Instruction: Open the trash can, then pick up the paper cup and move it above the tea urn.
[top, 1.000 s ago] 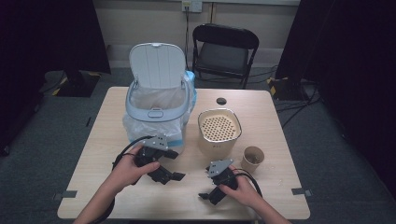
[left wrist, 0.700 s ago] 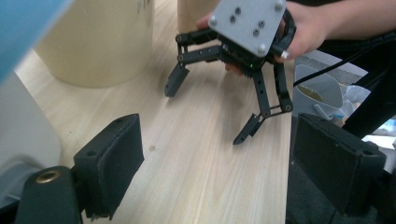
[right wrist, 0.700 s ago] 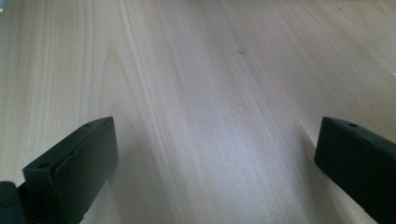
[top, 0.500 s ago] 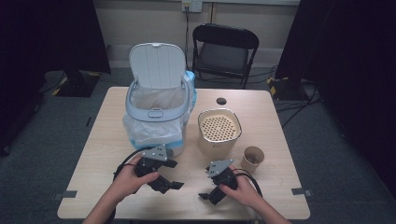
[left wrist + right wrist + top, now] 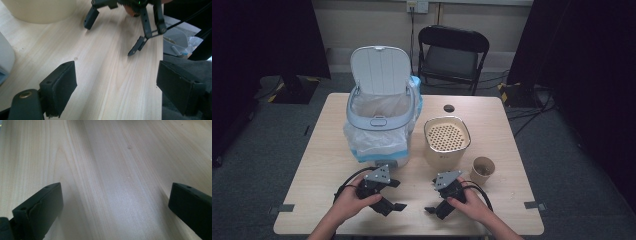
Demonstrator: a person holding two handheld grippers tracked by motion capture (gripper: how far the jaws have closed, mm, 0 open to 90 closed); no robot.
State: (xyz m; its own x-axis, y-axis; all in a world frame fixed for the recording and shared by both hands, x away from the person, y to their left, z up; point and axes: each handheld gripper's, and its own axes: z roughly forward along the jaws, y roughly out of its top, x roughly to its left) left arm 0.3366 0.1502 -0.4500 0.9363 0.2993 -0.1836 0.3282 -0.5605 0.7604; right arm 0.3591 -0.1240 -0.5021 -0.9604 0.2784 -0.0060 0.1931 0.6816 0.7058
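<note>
The left gripper (image 5: pixel 116 85) has its two black jaws standing well apart in the left gripper view, one at the lower left of the frame and one at the lower right, with bare pale wood between them and nothing clamped. The right gripper (image 5: pixel 116 202) is the same in its own view: jaws wide at the two lower corners, only wood grain between them.

In the high view the left gripper (image 5: pixel 396 195) lies low over the table (image 5: pixel 322 165) in the lower middle of the frame, gripped by the left hand (image 5: pixel 354 197), its jaws pointing toward frame right. The right gripper (image 5: pixel 432 197) faces it from just right of centre, in the right hand (image 5: pixel 467 200), jaws pointing frame left. The two sets of tips are near each other but apart. The left gripper view shows this right gripper (image 5: pixel 112 35) across the top of the frame, jaws spread and empty.

Just above the left gripper in the high view stands the white bin (image 5: pixel 379 125), lid tipped up and a plastic liner draped over its rim; its base is just beside that gripper. Right of it, above the right gripper, sits the cream pot (image 5: pixel 447 137) with a perforated top, which also fills the upper left corner of the left gripper view (image 5: pixel 42 10). A small paper cup (image 5: pixel 482 170) stands at the pot's lower right, near the right hand. Neither gripper touches any of them.

A black folding chair (image 5: pixel 452 55) stands beyond the table's far edge.
</note>
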